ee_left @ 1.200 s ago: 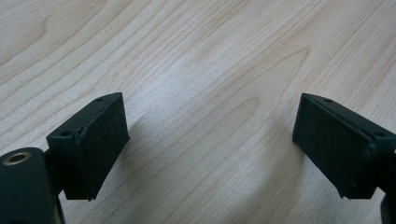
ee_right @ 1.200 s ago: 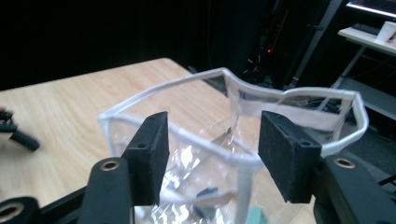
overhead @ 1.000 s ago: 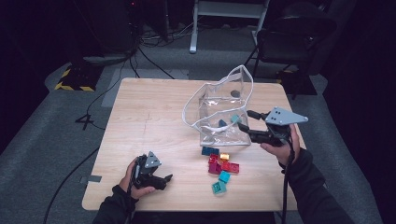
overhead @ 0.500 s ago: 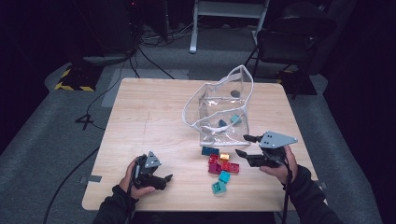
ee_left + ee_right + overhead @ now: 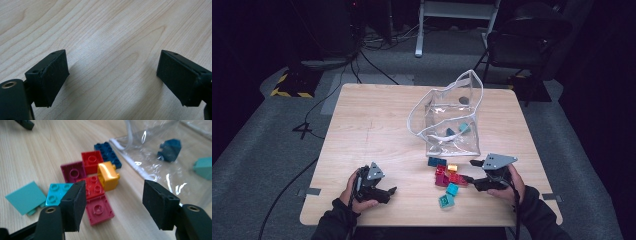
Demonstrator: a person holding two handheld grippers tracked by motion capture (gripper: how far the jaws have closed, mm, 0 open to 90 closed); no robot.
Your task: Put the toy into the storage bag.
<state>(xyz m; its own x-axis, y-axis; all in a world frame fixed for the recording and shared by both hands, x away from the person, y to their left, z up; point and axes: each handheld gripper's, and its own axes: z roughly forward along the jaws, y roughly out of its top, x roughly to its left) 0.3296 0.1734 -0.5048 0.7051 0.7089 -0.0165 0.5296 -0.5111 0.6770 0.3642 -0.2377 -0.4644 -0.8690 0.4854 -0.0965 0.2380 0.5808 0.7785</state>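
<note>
A loose cluster of toy building bricks (image 5: 447,177) lies on the wooden table (image 5: 372,130) just in front of a clear plastic bag (image 5: 449,122), near the table's front right. In the right gripper view the cluster reads as a yellow brick (image 5: 108,175) lying on its side against two red bricks (image 5: 92,161), with a dark blue brick (image 5: 108,153) behind them beside the bag's edge, a maroon one (image 5: 73,172), a pinkish-red one (image 5: 100,210) nearest the camera, and a turquoise brick (image 5: 56,193) next to a teal piece lying flat (image 5: 26,197). Inside the bag sit a dark blue piece (image 5: 170,150) and a teal piece (image 5: 203,167). The right gripper (image 5: 472,172) is low at the right of the cluster, pointing at it; its jaws have just been opening and stand apart with nothing between them. The left gripper (image 5: 389,192) rests well apart at the front left, its jaws parted over bare wood, holding nothing.
</note>
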